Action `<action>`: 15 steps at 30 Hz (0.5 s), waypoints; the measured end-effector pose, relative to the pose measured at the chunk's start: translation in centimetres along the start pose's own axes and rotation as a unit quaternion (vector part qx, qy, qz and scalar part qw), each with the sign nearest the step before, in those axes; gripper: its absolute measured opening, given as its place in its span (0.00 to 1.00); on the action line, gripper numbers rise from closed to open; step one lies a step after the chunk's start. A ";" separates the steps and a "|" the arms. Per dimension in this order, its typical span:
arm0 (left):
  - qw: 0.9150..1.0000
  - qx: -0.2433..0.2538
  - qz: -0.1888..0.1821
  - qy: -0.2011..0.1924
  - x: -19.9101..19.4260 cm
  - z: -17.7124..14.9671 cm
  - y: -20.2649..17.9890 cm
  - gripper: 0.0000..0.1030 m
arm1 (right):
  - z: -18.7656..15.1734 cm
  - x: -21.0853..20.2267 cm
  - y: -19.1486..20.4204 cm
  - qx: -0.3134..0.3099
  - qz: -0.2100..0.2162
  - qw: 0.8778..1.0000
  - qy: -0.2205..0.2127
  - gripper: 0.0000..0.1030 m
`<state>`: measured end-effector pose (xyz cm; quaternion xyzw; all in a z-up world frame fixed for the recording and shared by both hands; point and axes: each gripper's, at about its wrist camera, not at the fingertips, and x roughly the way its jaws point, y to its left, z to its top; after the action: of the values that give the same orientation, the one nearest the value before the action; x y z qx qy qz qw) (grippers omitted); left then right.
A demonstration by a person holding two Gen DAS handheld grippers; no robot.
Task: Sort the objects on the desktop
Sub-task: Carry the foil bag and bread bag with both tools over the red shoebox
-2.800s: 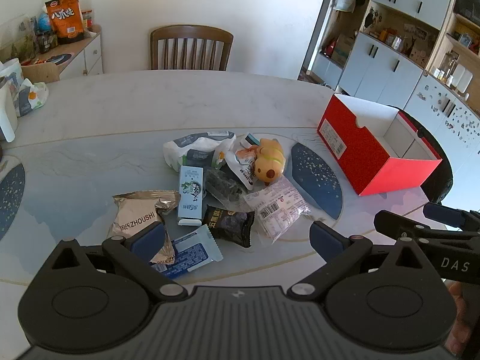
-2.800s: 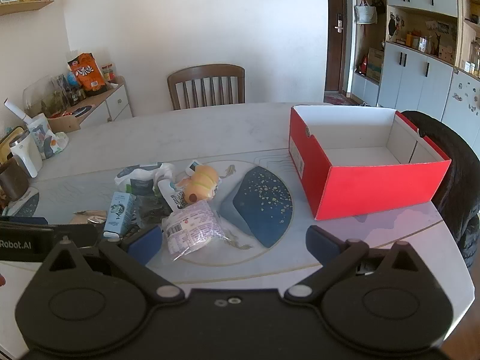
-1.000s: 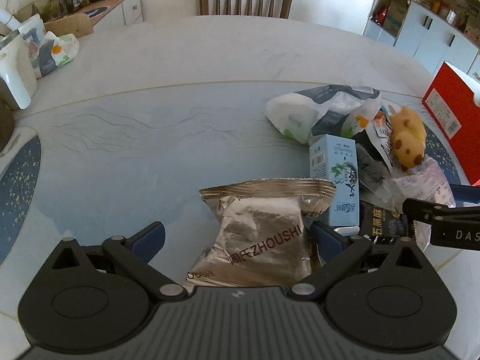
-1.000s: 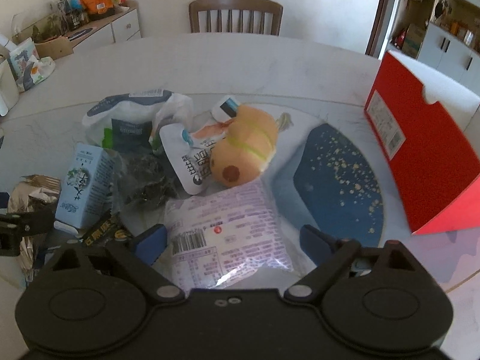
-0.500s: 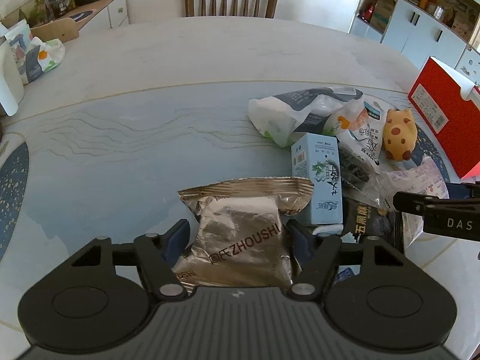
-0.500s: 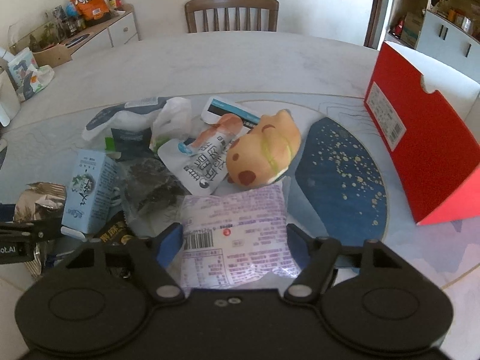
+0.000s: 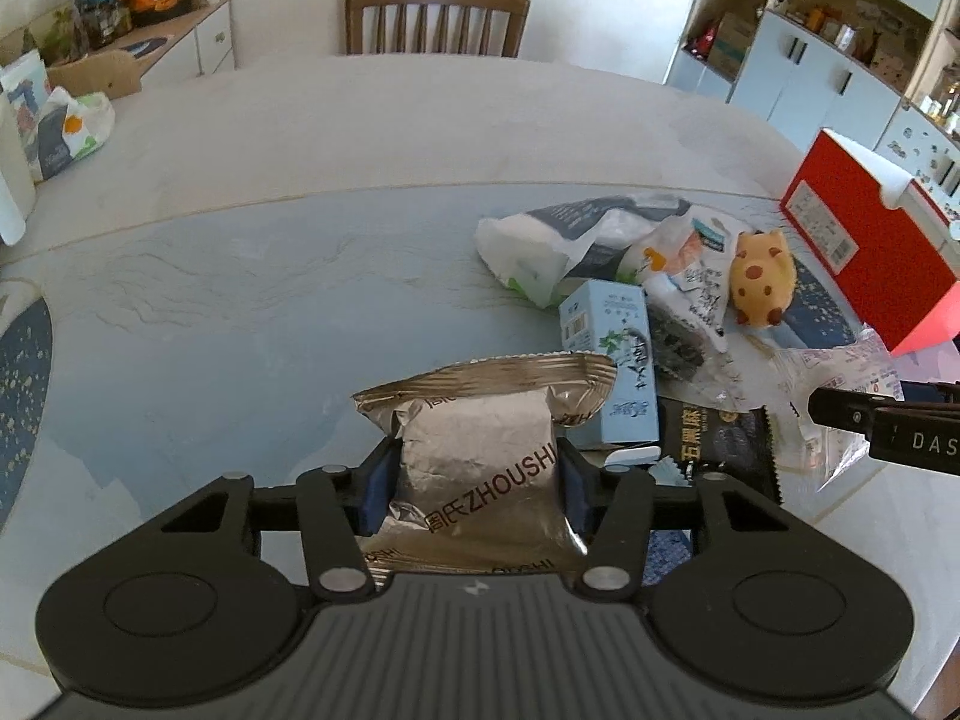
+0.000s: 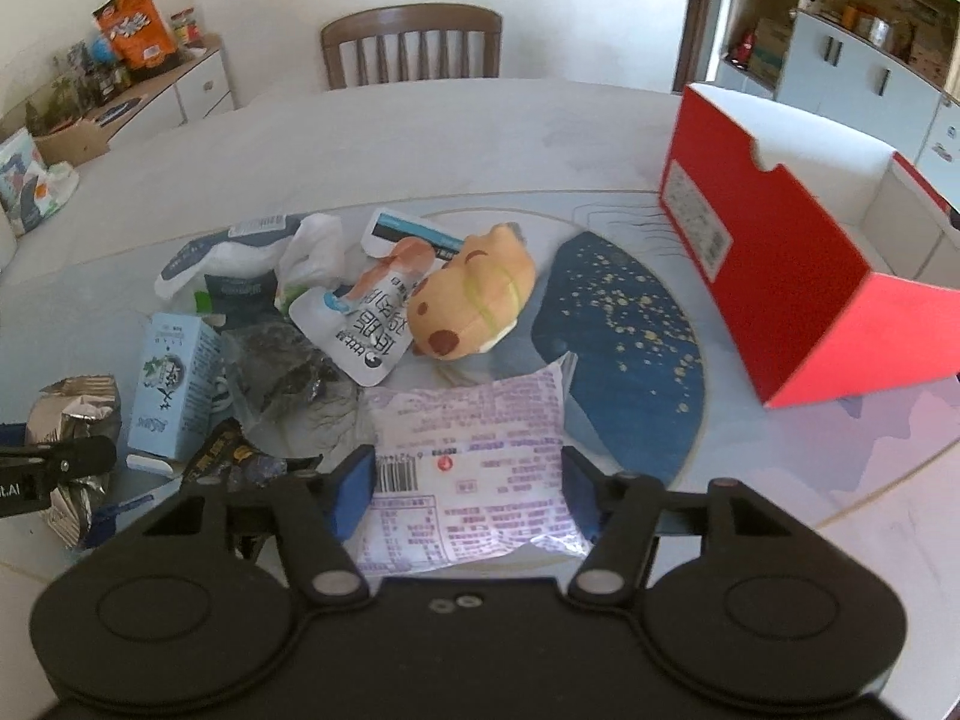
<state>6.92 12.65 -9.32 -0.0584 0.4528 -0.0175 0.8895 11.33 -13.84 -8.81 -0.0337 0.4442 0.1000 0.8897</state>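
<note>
My left gripper (image 7: 477, 483) is shut on a silver ZHOUSHI snack packet (image 7: 486, 450), its blue pads pressing both sides. My right gripper (image 8: 465, 489) is shut on a clear packet with pink print (image 8: 474, 474). Between them lies a heap: a light blue carton (image 7: 612, 360) (image 8: 171, 384), a yellow plush toy (image 8: 474, 300) (image 7: 762, 282), a white pouch (image 8: 369, 318), a white plastic bag (image 7: 576, 240), a dark snack packet (image 7: 714, 438). A red open box (image 8: 774, 276) stands at the right, also in the left wrist view (image 7: 864, 240).
A dark blue speckled placemat (image 8: 624, 354) lies between the heap and the red box. A wooden chair (image 7: 435, 15) stands at the table's far side. A sideboard with snacks (image 7: 120, 30) is at the far left. A bag (image 7: 66, 126) lies at the table's left edge.
Both grippers have closed: the left onto the silver packet, the right onto the pink-printed packet. Both have drawn slightly nearer to the heap.
</note>
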 end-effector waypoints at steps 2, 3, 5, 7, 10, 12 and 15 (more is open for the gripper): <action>1.000 0.003 -0.004 -0.003 -0.7 0.2 -0.1 0.51 | -0.1 -0.7 0.0 0.006 -0.004 1.000 -0.005 0.61; 1.000 0.003 -0.008 -0.005 -1.0 0.1 -0.2 0.51 | -0.2 -1.0 0.0 0.009 -0.005 1.000 -0.008 0.61; 1.000 0.009 -0.016 -0.008 -1.7 0.2 -0.5 0.51 | -0.3 -1.8 0.0 0.016 -0.009 1.000 -0.012 0.61; 1.000 0.019 -0.020 -0.012 -2.3 0.3 -0.9 0.51 | -0.4 -2.6 -0.1 0.023 -0.012 1.000 -0.015 0.61; 0.999 0.032 -0.030 -0.015 -2.9 0.5 -1.7 0.51 | -0.5 -3.5 -0.1 0.030 -0.016 0.999 -0.020 0.61; 0.998 0.039 -0.034 -0.020 -3.3 0.5 -2.3 0.51 | -0.6 -4.1 -0.3 0.033 -0.017 0.999 -0.025 0.61; 0.998 0.047 -0.040 -0.027 -3.7 0.8 -3.1 0.51 | -0.6 -4.7 -0.6 0.036 -0.020 0.999 -0.029 0.61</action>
<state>5.49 9.96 -5.53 -0.0353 0.4248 -0.0728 0.9016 8.26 -15.24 -5.42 -0.0077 0.4212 0.0666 0.9045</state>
